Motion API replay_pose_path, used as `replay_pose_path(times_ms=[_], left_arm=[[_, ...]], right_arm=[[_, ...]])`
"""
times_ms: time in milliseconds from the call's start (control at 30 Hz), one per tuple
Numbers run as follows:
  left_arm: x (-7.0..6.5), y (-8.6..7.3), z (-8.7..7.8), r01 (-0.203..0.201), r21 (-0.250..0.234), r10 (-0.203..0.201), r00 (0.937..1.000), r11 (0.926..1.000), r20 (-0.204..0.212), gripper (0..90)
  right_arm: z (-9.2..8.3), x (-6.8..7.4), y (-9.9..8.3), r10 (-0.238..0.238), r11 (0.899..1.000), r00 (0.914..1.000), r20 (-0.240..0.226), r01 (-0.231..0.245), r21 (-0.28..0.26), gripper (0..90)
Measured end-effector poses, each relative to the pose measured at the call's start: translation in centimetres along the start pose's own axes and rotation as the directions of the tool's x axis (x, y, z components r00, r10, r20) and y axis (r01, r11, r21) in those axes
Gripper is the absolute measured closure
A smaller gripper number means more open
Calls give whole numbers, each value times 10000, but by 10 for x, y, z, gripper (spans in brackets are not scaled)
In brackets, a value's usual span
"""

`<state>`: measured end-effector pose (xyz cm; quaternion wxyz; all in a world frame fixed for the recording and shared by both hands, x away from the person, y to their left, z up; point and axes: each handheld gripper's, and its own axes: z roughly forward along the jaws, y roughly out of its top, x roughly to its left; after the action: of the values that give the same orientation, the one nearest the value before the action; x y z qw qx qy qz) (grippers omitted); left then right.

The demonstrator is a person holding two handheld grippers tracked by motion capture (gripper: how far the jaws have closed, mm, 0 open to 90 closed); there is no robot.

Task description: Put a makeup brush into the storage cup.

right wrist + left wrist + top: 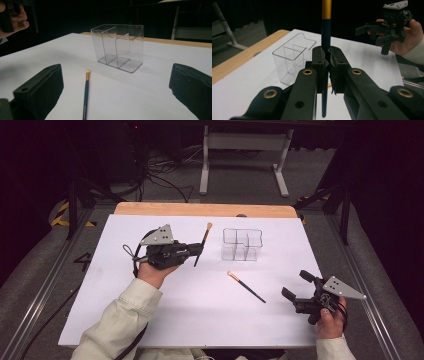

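A white table [150, 320] carries a clear plastic organizer [242, 244] with several compartments, standing upright near the far middle. In the high view the left gripper [199, 251] sits just left of the organizer, its jaws pinched shut on a dark-handled brush [203, 243]; the brush runs up and away from the jaws, bristle tip toward the table's far edge. The left gripper view adds what the high view cannot: the brush handle [326, 37] rises straight between the two pads, a gold ferrule above them, its lower end hanging below the jaws.

The left hand holds its gripper level, pointing right toward the organizer. The right gripper [296, 286] rests near the table's right edge, jaws spread wide with nothing between them.

A second brush [246, 287] lies flat on the table between the organizer and the right gripper, well apart from the left gripper; the right gripper view shows it [86, 95] pointing at the organizer [120, 47].
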<state>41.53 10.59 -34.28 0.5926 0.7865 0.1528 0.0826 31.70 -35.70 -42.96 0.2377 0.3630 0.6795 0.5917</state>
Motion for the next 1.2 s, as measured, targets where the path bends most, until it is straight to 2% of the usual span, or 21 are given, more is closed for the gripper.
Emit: replay_pose_path(times_ms=[167,267,500,533,567,667,733,833,1000,1200], left_arm=[[5,-2,4,221,-430,-221,9998,9988,-2,834],[7,-3,7,307,-500,-309,9995,9983,-39,834],[9,-3,11,236,-694,-249,9995,9973,-185,834],[10,-2,12,132,-629,-147,9996,9979,-234,834],[10,-2,13,300,-661,-316,9992,9974,-228,833],[12,0,18,315,-701,-333,9991,9970,-245,833],[12,3,22,250,-625,-266,9993,9977,-254,833],[13,9,28,-66,-389,53,9994,9992,-339,834],[17,16,37,-7,-438,-6,9996,9990,-297,833],[23,19,49,-145,-307,135,9994,9994,-303,833]], right_arm=[[0,0,0,17,10000,10000,7,-17,-7,2],[0,-1,0,31,10000,10000,11,-31,-7,2],[-1,-1,0,31,10000,10000,10,-31,-14,2],[-1,-1,0,12,10000,10000,7,-12,-23,2],[-1,-1,0,9,10000,10000,2,-9,-24,2],[-1,-1,0,47,10000,10000,16,-47,-7,2],[-1,-1,0,13,10000,10000,23,-13,-18,2],[-2,-1,0,35,10000,10000,40,-35,-12,2],[-4,-2,-1,66,10000,10000,66,-66,-57,2],[-6,-2,-1,55,9999,10000,62,-54,-114,2]])
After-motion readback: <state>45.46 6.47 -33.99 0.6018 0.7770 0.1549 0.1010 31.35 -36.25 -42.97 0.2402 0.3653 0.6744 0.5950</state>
